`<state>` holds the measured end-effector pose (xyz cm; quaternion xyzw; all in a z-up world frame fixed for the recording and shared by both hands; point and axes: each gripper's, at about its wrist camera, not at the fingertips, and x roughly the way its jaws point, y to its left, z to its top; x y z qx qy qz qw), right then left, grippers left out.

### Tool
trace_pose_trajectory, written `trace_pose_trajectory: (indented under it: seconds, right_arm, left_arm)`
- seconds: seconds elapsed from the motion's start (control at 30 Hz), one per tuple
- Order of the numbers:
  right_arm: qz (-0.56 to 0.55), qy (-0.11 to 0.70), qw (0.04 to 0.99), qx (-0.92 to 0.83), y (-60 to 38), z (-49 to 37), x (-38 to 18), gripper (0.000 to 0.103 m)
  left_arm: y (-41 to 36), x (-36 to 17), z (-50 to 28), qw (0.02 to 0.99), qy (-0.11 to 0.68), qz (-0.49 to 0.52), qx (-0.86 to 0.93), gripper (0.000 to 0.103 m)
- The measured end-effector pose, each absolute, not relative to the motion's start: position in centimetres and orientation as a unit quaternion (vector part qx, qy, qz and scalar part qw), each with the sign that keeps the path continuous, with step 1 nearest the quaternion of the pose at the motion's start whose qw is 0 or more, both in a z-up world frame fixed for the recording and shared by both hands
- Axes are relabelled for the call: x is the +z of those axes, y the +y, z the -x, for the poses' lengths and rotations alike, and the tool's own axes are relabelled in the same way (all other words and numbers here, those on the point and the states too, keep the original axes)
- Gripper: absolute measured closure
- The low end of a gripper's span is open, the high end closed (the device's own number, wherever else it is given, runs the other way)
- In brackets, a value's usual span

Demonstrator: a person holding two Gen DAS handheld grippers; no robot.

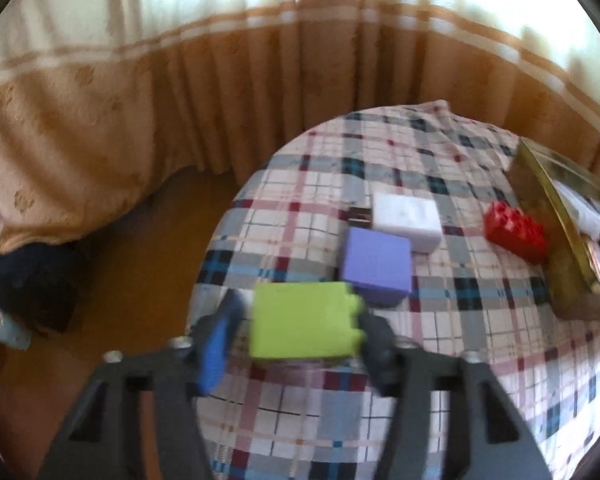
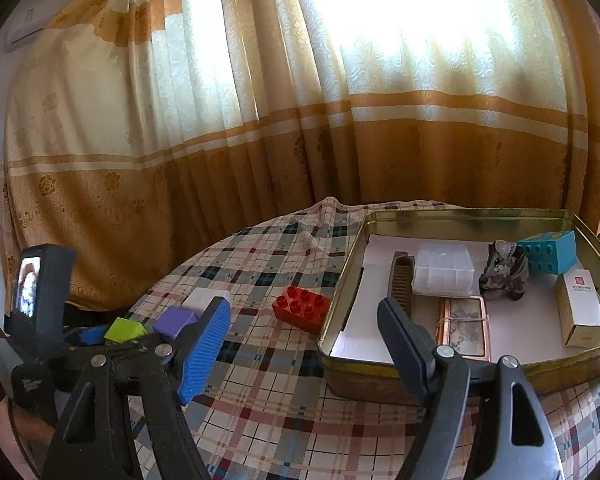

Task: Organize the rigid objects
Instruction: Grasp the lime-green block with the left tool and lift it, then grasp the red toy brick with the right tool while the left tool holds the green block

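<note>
Between my left gripper (image 1: 300, 328) fingers sits the green block (image 1: 306, 320), low centre of the left wrist frame, its long side spanning pad to pad; the jaws look closed on it, though blur hides contact. Smooth hard plastic. My tin tray (image 2: 460, 214) lies far right. My right gripper (image 2: 304, 340) stands open, empty.

A plaid cloth (image 1: 440, 320) of white, grey, blue and maroon covers the tabletop. On it sit a lime-green block (image 1: 304, 320), a purple block (image 1: 378, 266), a white block (image 1: 406, 216) and a red studded brick (image 1: 516, 232). The tin (image 2: 452, 372) is gold; the curtain (image 2: 260, 152) is cream and orange.
</note>
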<state>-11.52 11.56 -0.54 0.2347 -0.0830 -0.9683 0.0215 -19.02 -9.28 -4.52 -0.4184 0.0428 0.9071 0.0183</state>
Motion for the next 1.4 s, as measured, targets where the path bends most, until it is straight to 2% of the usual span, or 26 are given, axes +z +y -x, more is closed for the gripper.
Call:
trace_pose_trajectory:
  seconds: [0.03, 0.5, 0.63, 0.67, 0.73, 1.1, 1.3, 1.4]
  right_arm:
    - [-0.236, -0.084, 0.021, -0.968, 11.6, 11.6, -0.6, 0.025]
    - [-0.242, -0.098, 0.014, -0.965, 12.1, 11.8, -0.8, 0.025]
    - [-0.252, -0.109, 0.029, -0.961, 12.3, 12.2, -1.0, 0.026]
    - [-0.255, -0.116, 0.036, -0.959, 12.4, 12.3, -1.1, 0.028]
    - [-0.26, -0.121, 0.059, -0.956, 12.5, 12.6, -1.2, 0.043]
    - [-0.375, 0.081, 0.171, -0.908, 8.3, 21.5, -0.3, 0.043]
    - [-0.453, 0.188, 0.173, -0.854, 5.9, 25.2, -3.5, 0.044]
    - [-0.477, 0.212, 0.163, -0.837, 5.7, 25.9, -4.6, 0.048]
  left_arm:
    - [-9.0, -4.5, 18.8, 0.018, 0.05, 0.417, 0.908, 0.06]
    - [-8.9, -2.3, 16.9, 0.054, 0.009, 0.367, 0.929, 0.061]
    - [-9.0, -1.5, 17.2, 0.056, -0.07, 0.369, 0.925, 0.061]
    - [-8.9, -1.6, 17.2, 0.052, -0.073, 0.371, 0.924, 0.061]
    - [-8.3, -2.0, 17.3, 0.048, -0.078, 0.374, 0.923, 0.061]
    - [-7.4, -2.5, 16.4, 0.039, -0.075, 0.372, 0.924, 0.061]
    - [-7.5, -2.4, 16.3, 0.034, -0.075, 0.37, 0.925, 0.061]
    - [-7.6, -2.5, 16.4, 0.034, -0.074, 0.37, 0.925, 0.061]
